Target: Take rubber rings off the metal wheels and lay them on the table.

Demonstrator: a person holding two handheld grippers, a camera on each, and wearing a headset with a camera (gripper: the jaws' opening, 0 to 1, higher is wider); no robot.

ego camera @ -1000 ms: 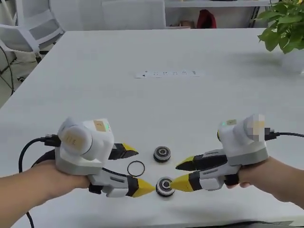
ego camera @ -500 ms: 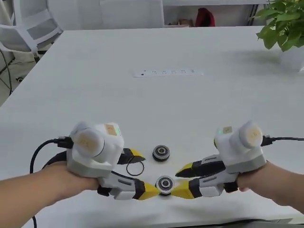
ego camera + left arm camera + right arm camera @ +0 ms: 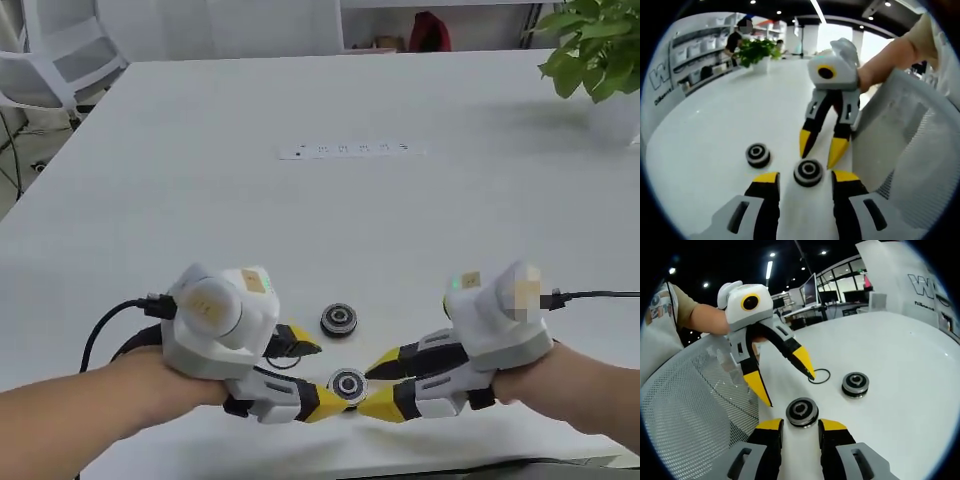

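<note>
One rubber ring already lies loose on the tabletop, near the middle of the right gripper view. The left claw and right claw are both released, with their tips closing in from either side on the near wheel at bottom centre of the head view. That wheel seems not yet stripped, and I cannot tell whether the far wheel just above it has been.

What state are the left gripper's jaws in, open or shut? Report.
Open. On the left gripper the jaws stand apart, with the near wheel at the gap between their tips.
</note>
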